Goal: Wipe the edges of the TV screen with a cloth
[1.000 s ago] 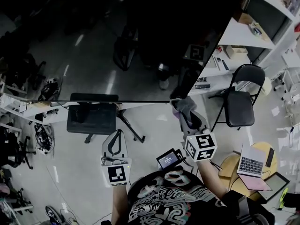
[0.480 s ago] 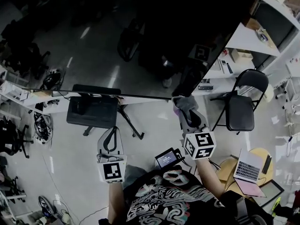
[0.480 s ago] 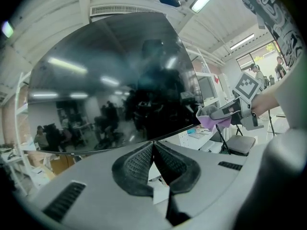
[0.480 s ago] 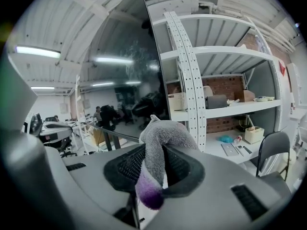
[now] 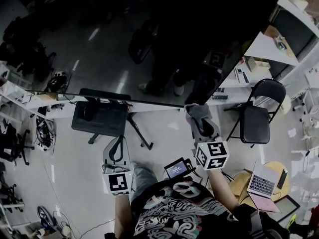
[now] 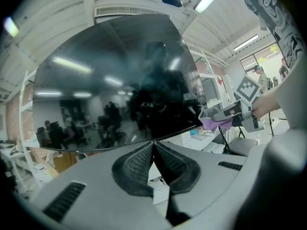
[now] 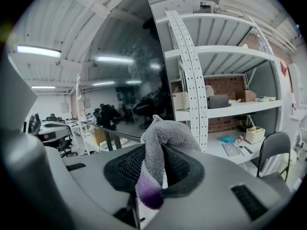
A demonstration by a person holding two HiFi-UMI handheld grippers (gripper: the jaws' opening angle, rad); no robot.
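Observation:
The big dark TV screen [image 5: 149,44] fills the top of the head view; its bottom edge runs across the middle and its right edge slants up to the right. My right gripper [image 5: 198,117] is shut on a grey-and-purple cloth [image 5: 196,111], which sits at the screen's lower right corner. In the right gripper view the cloth [image 7: 163,138] bulges out between the shut jaws of the right gripper [image 7: 154,153], with the TV screen [image 7: 129,66] ahead on the left. My left gripper [image 5: 117,151] hangs below the bottom edge, shut and empty. The left gripper view shows the cloth [image 6: 211,122] against the screen [image 6: 110,80].
White shelves [image 5: 269,46] with small items stand right of the TV. A black folding chair [image 5: 255,114] and a round table with a laptop [image 5: 263,179] lie at the right. The TV's black stand base [image 5: 97,121] sits below the screen. Cluttered desks line the left.
The head view has shifted slightly. The left gripper has drifted a little left and down. The right gripper keeps the cloth at the screen's lower right corner.

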